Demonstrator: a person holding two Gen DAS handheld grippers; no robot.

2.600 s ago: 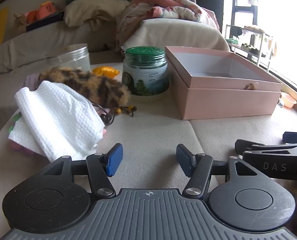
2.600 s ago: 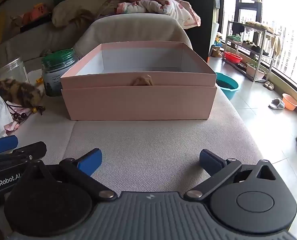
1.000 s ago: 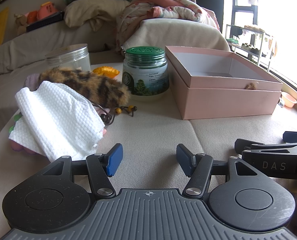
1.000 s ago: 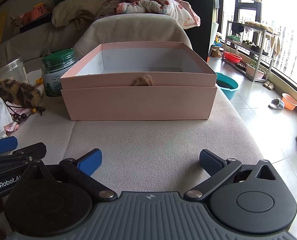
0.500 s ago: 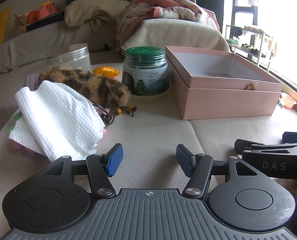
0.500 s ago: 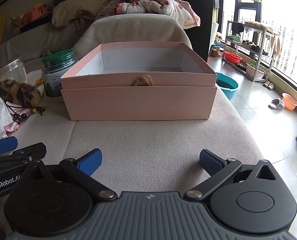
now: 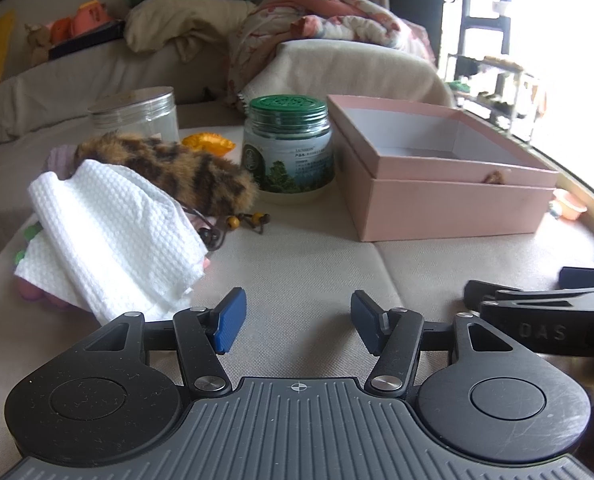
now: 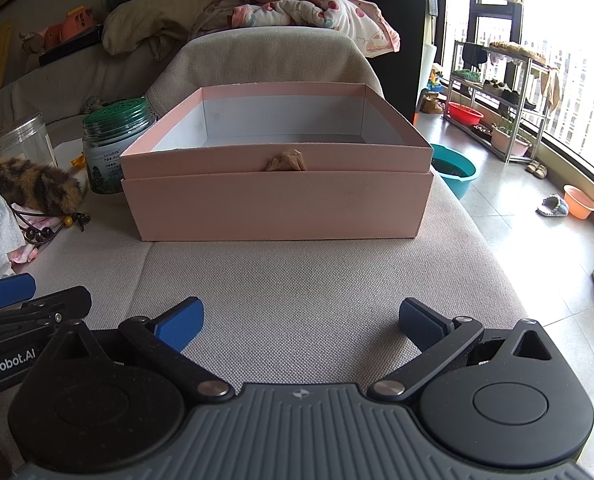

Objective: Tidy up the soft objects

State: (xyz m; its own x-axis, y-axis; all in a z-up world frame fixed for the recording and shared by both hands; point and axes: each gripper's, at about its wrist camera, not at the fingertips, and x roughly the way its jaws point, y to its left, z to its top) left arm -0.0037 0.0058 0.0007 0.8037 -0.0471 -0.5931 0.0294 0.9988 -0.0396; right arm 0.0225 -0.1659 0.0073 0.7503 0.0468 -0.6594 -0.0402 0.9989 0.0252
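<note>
A white textured cloth [image 7: 109, 236] lies on the beige cushioned surface, left of my left gripper [image 7: 293, 326], which is open and empty just above the surface. A furry leopard-print pouch [image 7: 169, 172] with a beaded cord [image 7: 233, 224] lies behind the cloth; it also shows in the right wrist view [image 8: 29, 188]. An open pink box [image 8: 277, 184] with a small brown tab stands ahead of my right gripper [image 8: 301, 326], which is open and empty. The box also shows in the left wrist view [image 7: 445, 184]. Something pink lies under the cloth, mostly hidden.
A green-lidded jar [image 7: 289, 148] and a clear plastic jar [image 7: 137, 114] stand behind the pouch, with an orange item [image 7: 209, 142] between them. Pillows and blankets [image 8: 293, 4] are piled at the back. The surface's edge drops to a tiled floor [image 8: 537, 248] on the right.
</note>
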